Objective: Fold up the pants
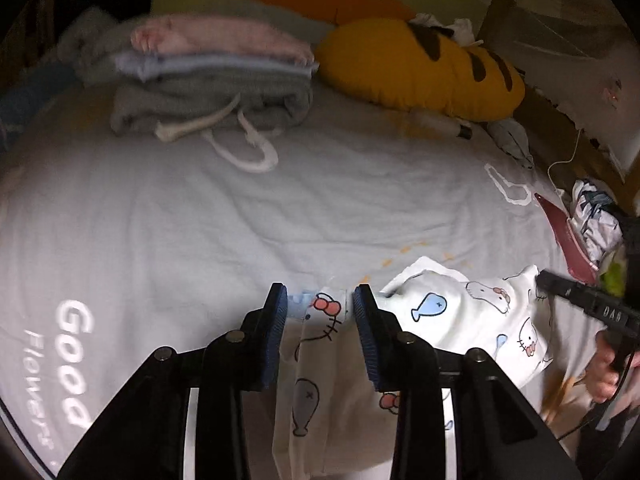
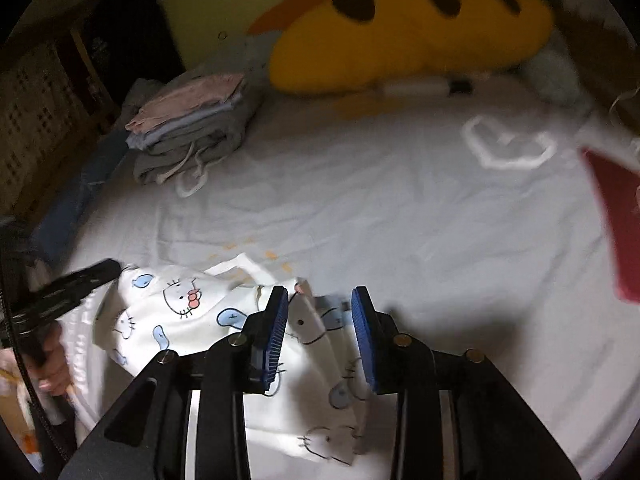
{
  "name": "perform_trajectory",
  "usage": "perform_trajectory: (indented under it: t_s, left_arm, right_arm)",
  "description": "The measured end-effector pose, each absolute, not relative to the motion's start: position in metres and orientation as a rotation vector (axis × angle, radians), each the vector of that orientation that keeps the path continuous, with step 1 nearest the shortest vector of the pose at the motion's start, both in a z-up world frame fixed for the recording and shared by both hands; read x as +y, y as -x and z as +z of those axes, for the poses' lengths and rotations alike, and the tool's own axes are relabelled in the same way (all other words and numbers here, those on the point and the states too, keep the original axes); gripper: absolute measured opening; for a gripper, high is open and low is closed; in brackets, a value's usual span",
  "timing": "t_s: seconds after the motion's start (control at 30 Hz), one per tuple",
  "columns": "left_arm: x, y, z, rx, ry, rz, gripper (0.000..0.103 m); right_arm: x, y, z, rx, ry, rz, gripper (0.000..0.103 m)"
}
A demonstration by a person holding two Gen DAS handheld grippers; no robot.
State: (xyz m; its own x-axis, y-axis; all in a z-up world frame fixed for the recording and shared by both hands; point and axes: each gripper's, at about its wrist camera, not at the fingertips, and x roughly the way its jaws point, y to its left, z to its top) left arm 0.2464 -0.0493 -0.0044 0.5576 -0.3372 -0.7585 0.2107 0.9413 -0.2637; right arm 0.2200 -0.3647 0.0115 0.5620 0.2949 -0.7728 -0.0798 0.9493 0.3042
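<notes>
One pair of white cartoon-print pants (image 1: 460, 312) lies bunched at the near edge of the bed (image 1: 200, 208), and we hold a hand-held gripper at each end of it. Our left hand-held gripper (image 1: 320, 300) stands with its jaws parted, the cloth running between the blue pads without being pinched; our right hand-held gripper (image 2: 320, 300) is likewise released, its jaws apart over a rumpled fold. We judge that both ends are laid down here so the fabric can settle flat before the next fold, though the cloth looks creased and uneven. Well beyond the pants, a stack of folded clothes (image 1: 216, 80) sits at the far left, its white drawstring (image 1: 240, 148) trailing onto the sheet. A yellow plush pillow (image 1: 424, 68) lies along the headboard side, and a red booklet (image 1: 568, 240) rests at the right edge. Nothing stands between us and the open sheet, so there is room to spread the pants.
</notes>
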Motion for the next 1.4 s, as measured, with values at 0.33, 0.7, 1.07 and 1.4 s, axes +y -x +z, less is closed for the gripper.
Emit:
perform_trajectory:
  t_s: [0.33, 0.7, 1.07, 1.4]
  left_arm:
    - [-0.044, -0.238, 0.015, 0.767, 0.118, -0.275, 0.001]
    - [-0.031, -0.246, -0.009, 0.821, 0.106, -0.174, 0.001]
    - [-0.025, -0.229, 0.0, 0.752, 0.06, -0.117, 0.017]
    - [-0.022, -0.218, -0.016, 0.881, 0.225, -0.291, 0.066]
  right_arm:
    - [-0.37, -0.214, 0.011, 0.843, -0.258, 0.12, 0.003]
    - [-0.38, -0.22, -0.002, 0.878, -0.259, 0.048, 0.003]
    - [-0.396, -0.203, 0.011, 0.796, -0.273, -0.004, 0.016]
    - [-0.384, -0.198, 0.005, 0.844, -0.337, 0.098, 0.088]
